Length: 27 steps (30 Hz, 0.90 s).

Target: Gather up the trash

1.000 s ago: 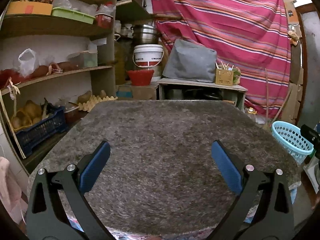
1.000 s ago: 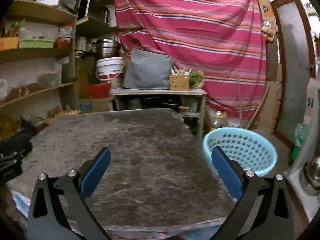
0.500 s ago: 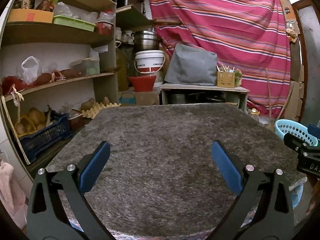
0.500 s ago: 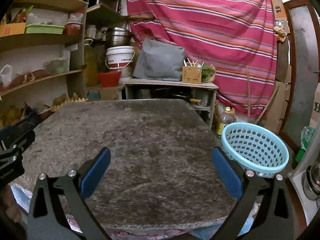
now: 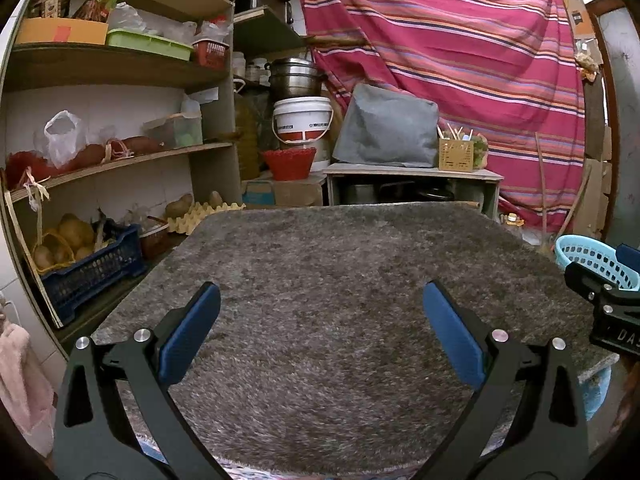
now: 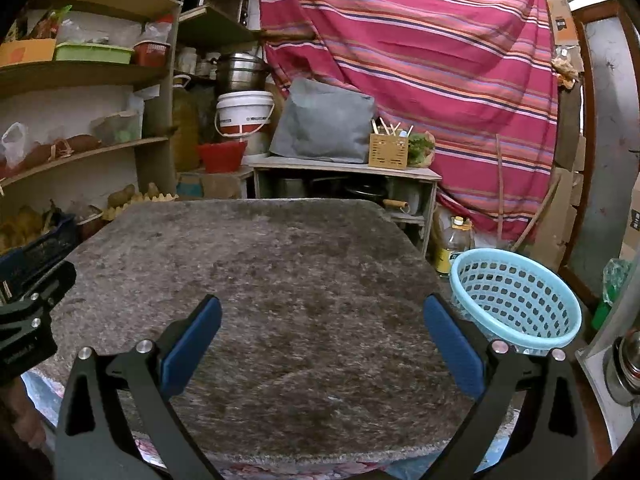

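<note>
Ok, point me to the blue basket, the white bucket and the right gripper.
blue basket (image 6: 516, 300): right wrist view, inside of its perforated wall.
white bucket (image 6: 244, 114): right wrist view, front of its side wall.
right gripper (image 6: 322, 330): right wrist view, midway between its open blue-padded fingertips.

Shaggy grey cloth table cover (image 6: 280, 280); glossy perforated plastic basket (image 6: 516, 300).

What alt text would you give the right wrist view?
The right gripper hangs open and empty over a table covered by a shaggy grey rug with no trash visible on it. A light blue plastic basket stands just off the table's right edge, and the left gripper shows at the left border. Behind are cluttered shelves and a striped red cloth.
</note>
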Each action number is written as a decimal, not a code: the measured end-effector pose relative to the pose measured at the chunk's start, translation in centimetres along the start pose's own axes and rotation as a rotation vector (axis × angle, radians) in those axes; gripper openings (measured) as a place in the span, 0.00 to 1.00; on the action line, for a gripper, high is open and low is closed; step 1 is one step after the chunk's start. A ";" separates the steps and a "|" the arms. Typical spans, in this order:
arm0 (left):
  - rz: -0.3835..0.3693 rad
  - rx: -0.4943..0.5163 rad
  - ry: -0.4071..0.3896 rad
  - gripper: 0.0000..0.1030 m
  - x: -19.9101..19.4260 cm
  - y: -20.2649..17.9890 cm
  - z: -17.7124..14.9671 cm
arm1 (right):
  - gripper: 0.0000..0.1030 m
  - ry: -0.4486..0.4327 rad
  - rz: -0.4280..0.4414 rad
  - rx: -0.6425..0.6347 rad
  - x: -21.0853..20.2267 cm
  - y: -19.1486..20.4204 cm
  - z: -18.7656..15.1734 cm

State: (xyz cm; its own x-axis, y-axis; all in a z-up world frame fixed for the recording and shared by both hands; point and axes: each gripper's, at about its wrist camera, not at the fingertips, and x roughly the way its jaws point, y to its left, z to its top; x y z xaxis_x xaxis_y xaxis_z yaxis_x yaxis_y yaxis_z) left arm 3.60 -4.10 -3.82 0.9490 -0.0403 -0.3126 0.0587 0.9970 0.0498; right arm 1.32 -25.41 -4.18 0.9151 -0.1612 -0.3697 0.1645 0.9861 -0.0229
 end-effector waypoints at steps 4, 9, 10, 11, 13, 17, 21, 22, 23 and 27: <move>0.012 0.007 -0.005 0.95 0.0 -0.1 -0.1 | 0.96 -0.017 -0.015 -0.016 -0.3 0.4 0.1; 0.021 0.021 -0.022 0.95 -0.3 -0.4 -0.3 | 0.96 -0.026 -0.022 -0.025 -0.6 0.6 0.1; 0.021 0.023 -0.026 0.95 -0.4 -0.4 -0.3 | 0.96 -0.028 -0.023 -0.026 -0.6 0.6 0.0; 0.021 0.026 -0.030 0.95 -0.4 -0.5 -0.3 | 0.96 -0.029 -0.025 -0.029 -0.7 0.7 0.1; 0.014 0.026 -0.035 0.95 -0.6 -0.6 -0.3 | 0.96 -0.034 -0.027 -0.033 -0.9 0.8 0.1; -0.001 0.024 -0.023 0.95 -0.5 -0.6 -0.2 | 0.96 -0.042 -0.033 -0.041 -1.1 0.8 0.2; -0.004 0.017 -0.017 0.95 -0.4 -0.6 -0.1 | 0.96 -0.038 -0.029 -0.037 -1.1 0.8 0.3; -0.004 0.016 -0.017 0.95 -0.4 -0.5 -0.1 | 0.96 -0.038 -0.030 -0.037 -1.1 0.8 0.3; -0.005 0.016 -0.016 0.95 -0.4 -0.5 -0.1 | 0.96 -0.038 -0.030 -0.037 -1.1 0.8 0.3; -0.007 0.012 -0.011 0.95 -0.3 -0.5 -0.1 | 0.96 -0.037 -0.029 -0.037 -1.1 0.8 0.4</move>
State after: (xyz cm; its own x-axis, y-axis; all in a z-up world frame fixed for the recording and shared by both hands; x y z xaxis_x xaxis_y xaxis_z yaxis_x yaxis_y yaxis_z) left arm 3.22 -4.55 -3.82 0.9519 -0.0481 -0.3027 0.0691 0.9958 0.0592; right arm 0.59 -24.48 -3.47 0.9234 -0.1901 -0.3336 0.1777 0.9818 -0.0674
